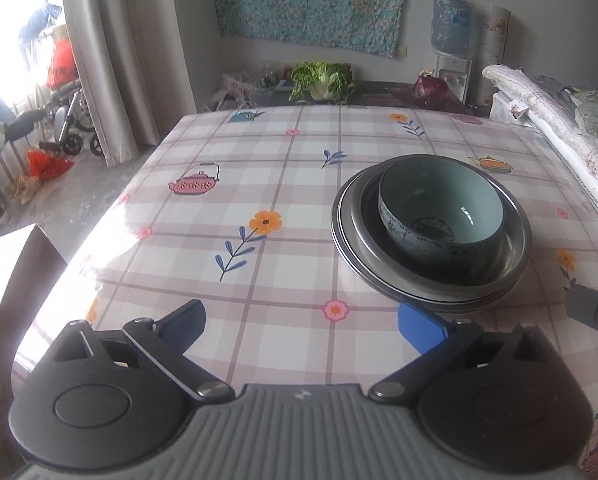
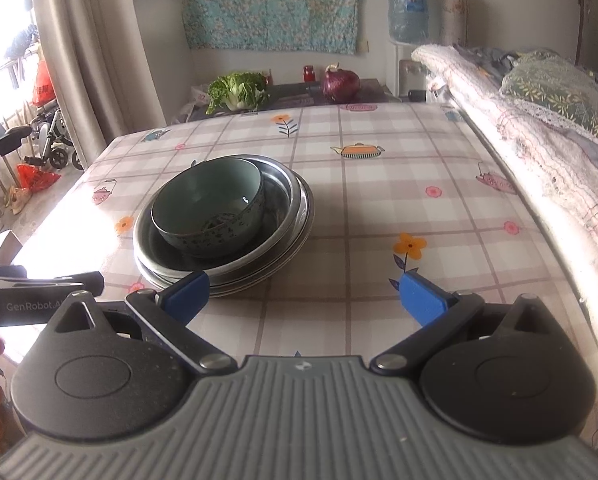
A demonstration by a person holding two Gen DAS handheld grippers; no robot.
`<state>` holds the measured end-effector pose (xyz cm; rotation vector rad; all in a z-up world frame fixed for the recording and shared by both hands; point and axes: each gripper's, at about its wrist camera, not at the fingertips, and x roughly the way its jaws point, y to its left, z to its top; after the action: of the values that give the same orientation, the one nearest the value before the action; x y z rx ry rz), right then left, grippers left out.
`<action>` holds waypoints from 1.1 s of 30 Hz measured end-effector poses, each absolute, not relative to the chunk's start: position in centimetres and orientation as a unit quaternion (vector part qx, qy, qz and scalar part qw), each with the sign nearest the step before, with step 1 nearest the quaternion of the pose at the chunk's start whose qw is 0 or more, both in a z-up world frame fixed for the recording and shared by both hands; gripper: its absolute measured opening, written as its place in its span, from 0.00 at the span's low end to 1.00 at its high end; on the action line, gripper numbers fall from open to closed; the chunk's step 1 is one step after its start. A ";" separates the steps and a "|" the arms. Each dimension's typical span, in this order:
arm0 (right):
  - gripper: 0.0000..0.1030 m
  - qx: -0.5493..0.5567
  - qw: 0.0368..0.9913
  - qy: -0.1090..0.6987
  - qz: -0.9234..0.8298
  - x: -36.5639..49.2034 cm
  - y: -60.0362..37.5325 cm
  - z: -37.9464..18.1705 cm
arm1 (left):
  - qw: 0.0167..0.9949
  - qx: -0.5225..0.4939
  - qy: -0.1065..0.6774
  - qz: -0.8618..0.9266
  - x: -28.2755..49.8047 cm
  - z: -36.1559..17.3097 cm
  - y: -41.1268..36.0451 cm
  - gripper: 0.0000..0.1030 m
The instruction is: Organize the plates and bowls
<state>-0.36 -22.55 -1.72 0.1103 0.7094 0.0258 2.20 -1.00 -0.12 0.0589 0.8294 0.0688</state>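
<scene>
1. Left wrist view: left gripper (image 1: 301, 318) hangs low over the worktop (image 1: 239, 184), fingers spread, holding nothing. The teal bowl (image 1: 441, 210) sits nested in the metal plates (image 1: 431, 276) just ahead on the right — looks already stacked to save space.
2. Right wrist view: right gripper (image 2: 305, 296) also spread and empty, the stack just beyond its left finger — probably done.

Pale checks, grey steel, one speckled green bowl

A grey-green ceramic bowl (image 2: 209, 210) with dark-speckled outside sits in silver-grey round metal plates (image 2: 299, 208) on a pink-and-white checked tablecloth (image 2: 419, 208) printed with orange flowers and pink teapots; behind, a turquoise floral wall cloth (image 2: 271, 4), leafy green cabbage (image 2: 239, 92) and purple cabbage (image 2: 341, 84).
</scene>
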 end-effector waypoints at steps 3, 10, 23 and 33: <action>0.99 0.057 0.932 0.358 0.016 0.2 -22.4 -2.0 | 0.911 0.031 0.409 0.040 2.5 -0.2 -1.1 1.00; 0.99 0.055 0.926 0.373 0.022 1.0 -21.7 -2.4 | 0.905 0.037 0.422 0.047 3.1 -0.5 -1.2 1.00; 0.99 0.043 0.924 0.379 0.021 1.3 -21.4 -2.5 | 0.902 0.035 0.429 0.045 3.2 -0.5 -0.9 1.00; 0.99 0.042 0.921 0.386 0.019 1.5 -21.4 -2.8 | 0.900 0.032 0.433 0.038 3.1 -0.6 -0.8 1.00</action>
<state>1.52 -21.45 -2.81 0.0857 0.7933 0.0400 3.15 -0.79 -0.60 0.0663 0.8960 0.0784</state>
